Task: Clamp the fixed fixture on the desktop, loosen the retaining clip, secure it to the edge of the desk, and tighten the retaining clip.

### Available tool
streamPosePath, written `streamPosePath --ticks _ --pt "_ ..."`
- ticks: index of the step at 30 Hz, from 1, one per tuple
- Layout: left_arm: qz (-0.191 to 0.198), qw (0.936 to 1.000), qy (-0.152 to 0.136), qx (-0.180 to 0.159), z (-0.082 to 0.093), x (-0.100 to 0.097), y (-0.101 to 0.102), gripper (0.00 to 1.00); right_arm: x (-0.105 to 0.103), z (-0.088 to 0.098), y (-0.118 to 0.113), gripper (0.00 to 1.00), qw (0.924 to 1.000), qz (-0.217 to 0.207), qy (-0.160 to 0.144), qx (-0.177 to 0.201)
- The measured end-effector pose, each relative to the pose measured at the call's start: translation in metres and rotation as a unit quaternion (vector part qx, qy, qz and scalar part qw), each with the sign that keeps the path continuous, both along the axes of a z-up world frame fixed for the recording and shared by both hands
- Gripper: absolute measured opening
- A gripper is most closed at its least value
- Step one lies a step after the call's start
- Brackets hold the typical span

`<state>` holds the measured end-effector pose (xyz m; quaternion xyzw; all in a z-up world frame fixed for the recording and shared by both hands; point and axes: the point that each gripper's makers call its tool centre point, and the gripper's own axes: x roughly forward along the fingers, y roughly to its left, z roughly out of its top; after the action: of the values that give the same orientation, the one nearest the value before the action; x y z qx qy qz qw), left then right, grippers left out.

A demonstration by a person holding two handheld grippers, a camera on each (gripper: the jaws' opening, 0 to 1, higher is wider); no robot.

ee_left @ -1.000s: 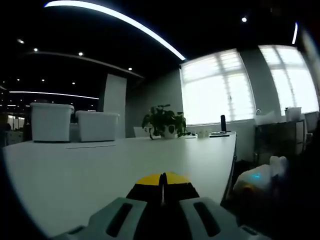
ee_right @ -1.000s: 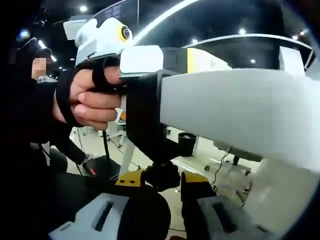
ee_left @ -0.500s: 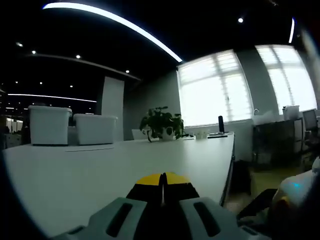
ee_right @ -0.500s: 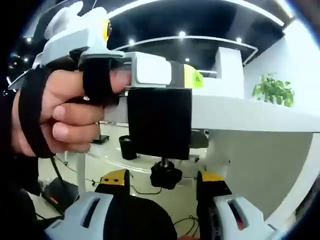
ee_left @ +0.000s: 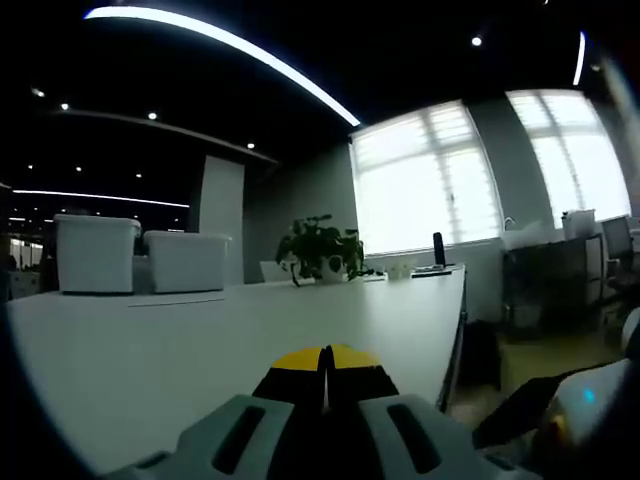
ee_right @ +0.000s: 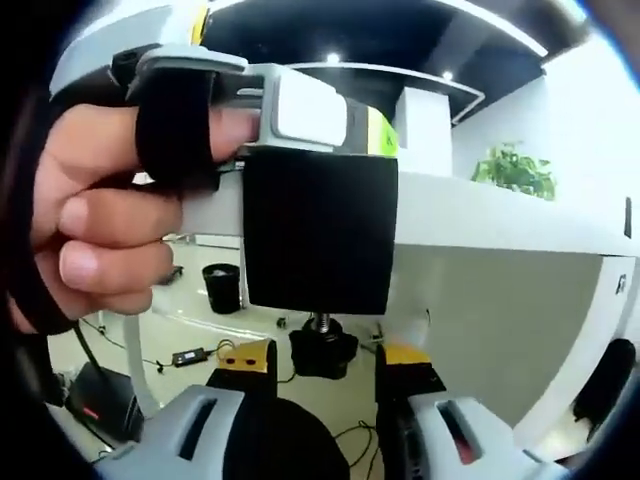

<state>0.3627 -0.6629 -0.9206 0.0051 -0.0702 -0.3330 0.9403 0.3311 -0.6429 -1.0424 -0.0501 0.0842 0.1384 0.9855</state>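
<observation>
Centre of the right gripper view: we log the black fixture [ee_right: 320,232] straddling the desk edge [ee_right: 500,215], its screw knob [ee_right: 323,352] hanging down between our right gripper [ee_right: 325,362]'s parted jaws. Our left gripper [ee_left: 323,362]: jaws closed above the desktop, contents unseen.

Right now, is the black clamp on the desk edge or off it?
On. The black clamp wraps the desk edge, its knob underneath between the open right gripper.

Potted plant [ee_left: 318,248], two white bins [ee_left: 96,253] behind.
</observation>
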Motion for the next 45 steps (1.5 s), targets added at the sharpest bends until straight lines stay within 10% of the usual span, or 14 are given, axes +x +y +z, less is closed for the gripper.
streamPosePath --ticks 9,20,38,45 --pt "-0.001 1.0 0.003 0.0 0.0 -0.001 0.001 0.01 0.001 -0.002 0.001 0.23 0.9998 0.013 0.005 0.012" --pt "0.001 1.0 0.01 -0.001 -0.002 0.001 0.002 0.01 0.001 -0.002 0.008 0.21 0.9857 0.168 0.004 -0.004" --pt "0.005 0.9998 0.019 -0.003 -0.003 0.004 0.003 0.01 -0.003 -0.003 0.024 0.21 0.9092 0.416 0.009 -0.015" --pt "0.006 0.9998 0.02 -0.003 -0.003 0.004 0.003 0.01 0.002 -0.001 0.024 0.21 0.894 0.447 -0.01 -0.023"
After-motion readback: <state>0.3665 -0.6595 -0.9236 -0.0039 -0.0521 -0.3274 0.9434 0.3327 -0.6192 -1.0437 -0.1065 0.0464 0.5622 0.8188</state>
